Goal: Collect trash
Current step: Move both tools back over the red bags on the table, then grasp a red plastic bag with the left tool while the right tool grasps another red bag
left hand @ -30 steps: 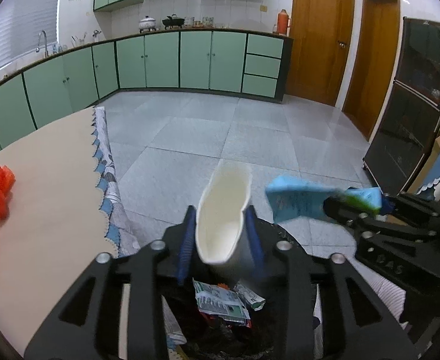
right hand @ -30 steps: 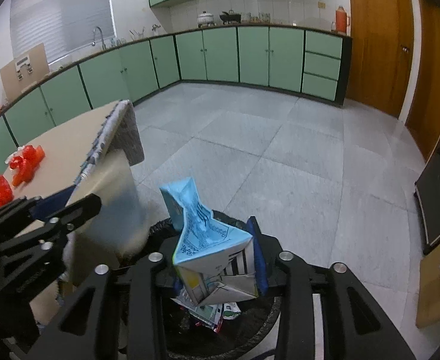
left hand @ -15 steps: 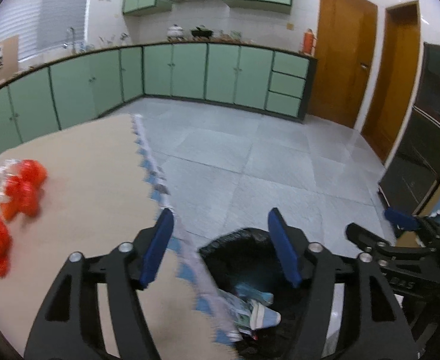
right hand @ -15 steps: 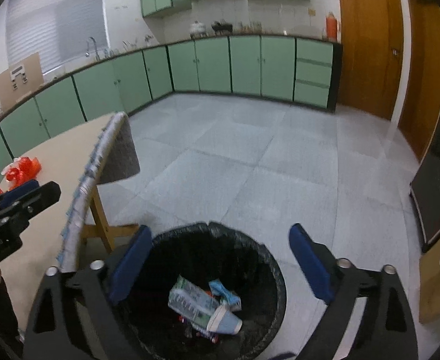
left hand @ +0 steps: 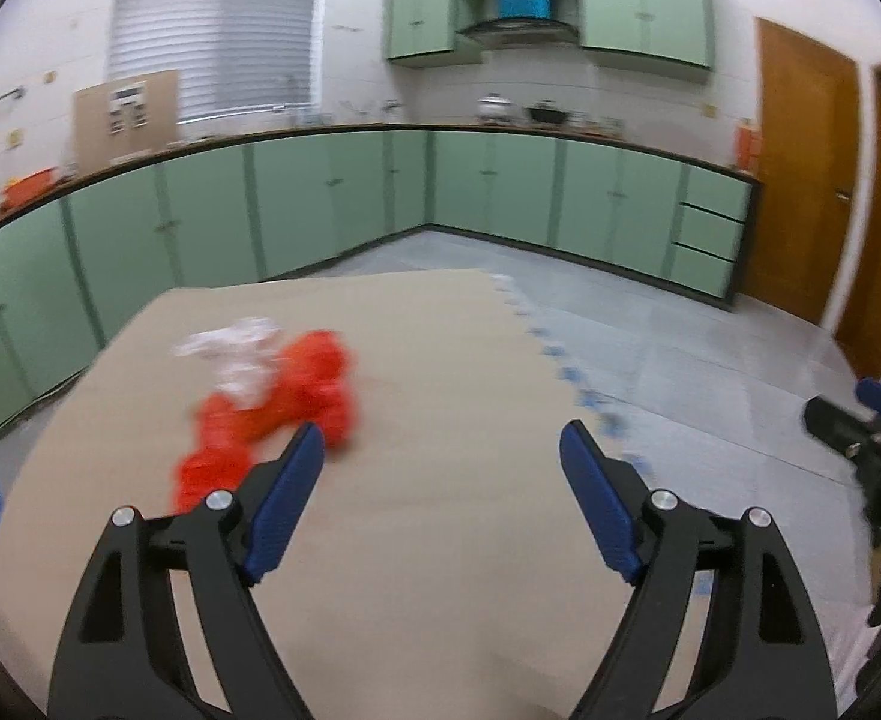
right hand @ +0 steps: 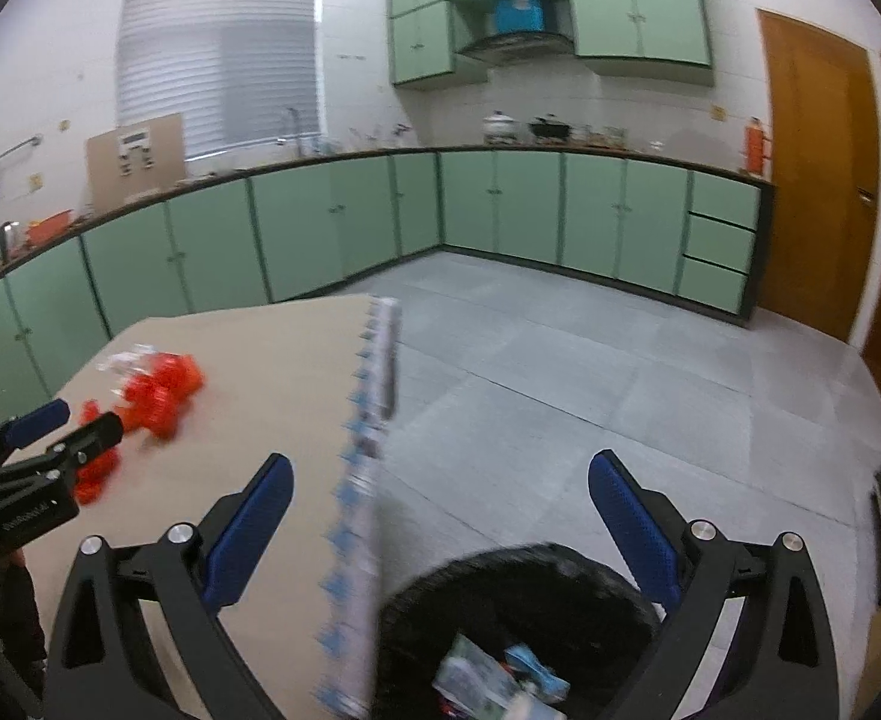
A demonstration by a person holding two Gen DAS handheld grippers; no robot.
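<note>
Left wrist view: your left gripper gapes empty, red wrappers left of centre. Your right gripper gapes empty over the bin, lower right; no writing is legible.

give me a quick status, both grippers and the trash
Left gripper open, empty, over the table. Right gripper open, empty, above the trash bin. Red wrappers on the table. Nothing in the way.

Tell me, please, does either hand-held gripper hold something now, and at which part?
Nothing is held. The left hand-held gripper and the right hand-held gripper are both open and empty.
</note>
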